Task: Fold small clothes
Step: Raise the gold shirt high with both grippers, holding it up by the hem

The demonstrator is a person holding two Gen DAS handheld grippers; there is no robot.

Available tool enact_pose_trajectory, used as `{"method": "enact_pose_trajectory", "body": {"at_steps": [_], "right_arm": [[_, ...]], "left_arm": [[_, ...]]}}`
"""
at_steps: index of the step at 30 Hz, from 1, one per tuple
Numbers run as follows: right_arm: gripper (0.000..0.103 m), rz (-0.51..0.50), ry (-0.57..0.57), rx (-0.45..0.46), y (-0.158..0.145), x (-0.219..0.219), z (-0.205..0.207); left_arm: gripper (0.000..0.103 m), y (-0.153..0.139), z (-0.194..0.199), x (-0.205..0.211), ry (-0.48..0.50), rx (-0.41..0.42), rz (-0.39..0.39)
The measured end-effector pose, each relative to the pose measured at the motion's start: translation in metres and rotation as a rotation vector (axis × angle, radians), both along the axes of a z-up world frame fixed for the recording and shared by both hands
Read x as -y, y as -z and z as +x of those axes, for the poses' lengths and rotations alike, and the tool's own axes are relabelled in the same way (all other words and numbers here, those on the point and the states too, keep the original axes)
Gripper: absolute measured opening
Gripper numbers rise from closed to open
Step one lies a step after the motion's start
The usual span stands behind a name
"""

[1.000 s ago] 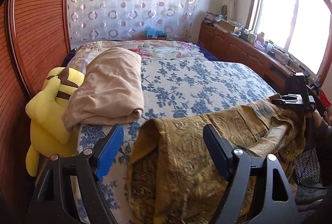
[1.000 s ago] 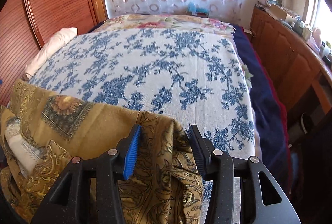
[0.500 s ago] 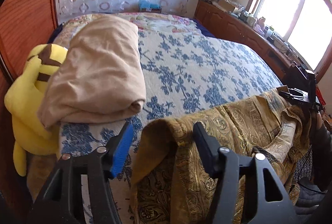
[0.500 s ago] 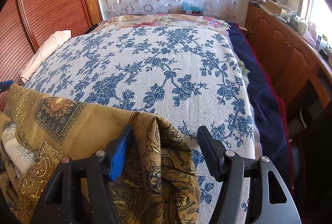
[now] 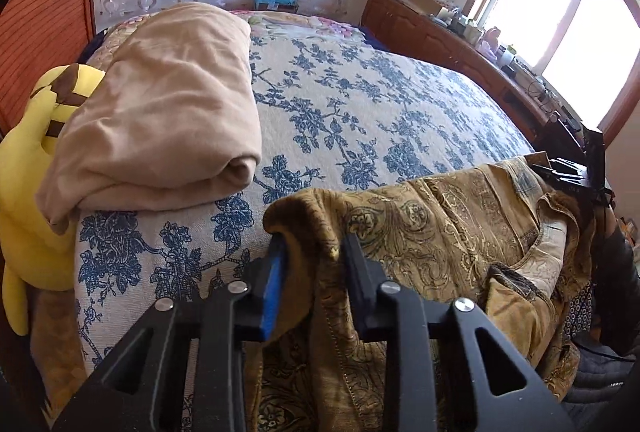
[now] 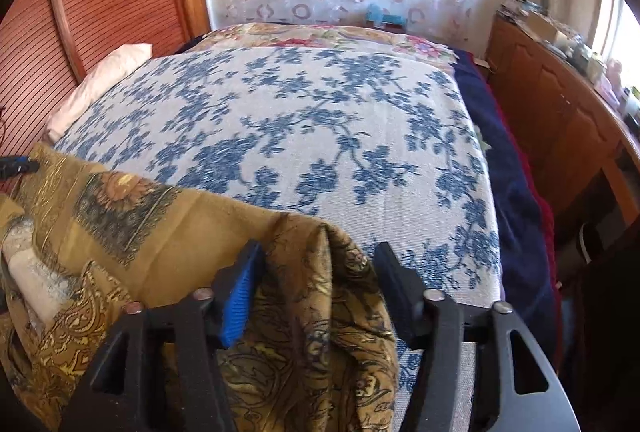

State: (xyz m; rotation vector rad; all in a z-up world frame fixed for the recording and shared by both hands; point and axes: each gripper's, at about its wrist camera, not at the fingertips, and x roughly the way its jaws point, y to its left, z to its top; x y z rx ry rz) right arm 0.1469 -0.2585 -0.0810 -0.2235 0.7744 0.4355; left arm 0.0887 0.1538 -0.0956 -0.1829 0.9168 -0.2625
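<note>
So there's a big bed with a woven white cover printed in blue flowers (image 5: 360, 119), looks a bit nubby up close. On its left side sits a soft beige blanket folded into a fat roll (image 5: 168, 103), with a yellow plush toy with brown-tipped ears (image 5: 36, 159) squished up against it.

The thing being folded is a mustard-gold garment with dark paisley print and a pale lining (image 5: 432, 228). It's draped over the near edge of the bed, bunched and creased, with the lining showing in the middle.

The left gripper (image 5: 312, 264) has its black fingers pinched down on one corner of the fabric. The right gripper (image 6: 316, 272) is spread wide, with the other gathered corner sitting loose between the fingers.
</note>
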Motion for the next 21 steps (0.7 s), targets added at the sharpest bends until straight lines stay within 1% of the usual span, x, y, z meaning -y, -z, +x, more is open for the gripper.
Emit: {"method": "enact_pose_trajectory", "body": {"at_steps": [1,2,3,4,5,8,11,13,15,17,21], "right_arm": [[0.045,0.002,-0.010,-0.005,0.000,-0.001,-0.001],[0.035,0.006,-0.023,-0.010,-0.001,-0.001,-0.002],[0.030,0.008,-0.038,-0.015,-0.001,-0.003,-0.005],[0.017,0.007,-0.048,-0.019,-0.002,-0.004,-0.007],[0.011,0.012,-0.061,-0.023,-0.003,-0.004,-0.009],[0.009,0.007,-0.038,0.019,-0.011,-0.001,-0.020],[0.008,0.073,-0.032,0.081,-0.032,0.007,-0.038],[0.008,0.123,-0.024,0.128,-0.051,0.016,-0.054],[0.008,0.150,-0.010,0.195,-0.073,0.023,-0.072],[0.008,0.146,0.000,0.243,-0.093,0.027,-0.088],[0.007,0.165,-0.026,0.349,-0.141,0.037,-0.131]], "left_arm": [[0.015,-0.001,-0.001,0.000,0.001,0.005,-0.002],[0.012,-0.002,-0.002,0.001,0.002,0.011,-0.004],[0.009,-0.004,-0.003,0.002,0.003,0.017,-0.001],[0.007,-0.006,-0.004,0.005,0.005,0.026,0.007],[0.007,-0.010,-0.007,0.008,0.007,0.039,0.018],[0.006,-0.024,-0.015,0.012,0.010,0.090,0.030],[0.006,-0.045,-0.027,0.016,0.023,0.146,0.021],[0.006,-0.064,-0.038,0.019,0.033,0.195,0.009],[0.006,-0.087,-0.050,0.022,0.038,0.259,0.006],[0.006,-0.106,-0.059,0.024,0.045,0.308,0.006],[0.006,-0.157,-0.083,0.025,0.063,0.433,-0.021]]}}
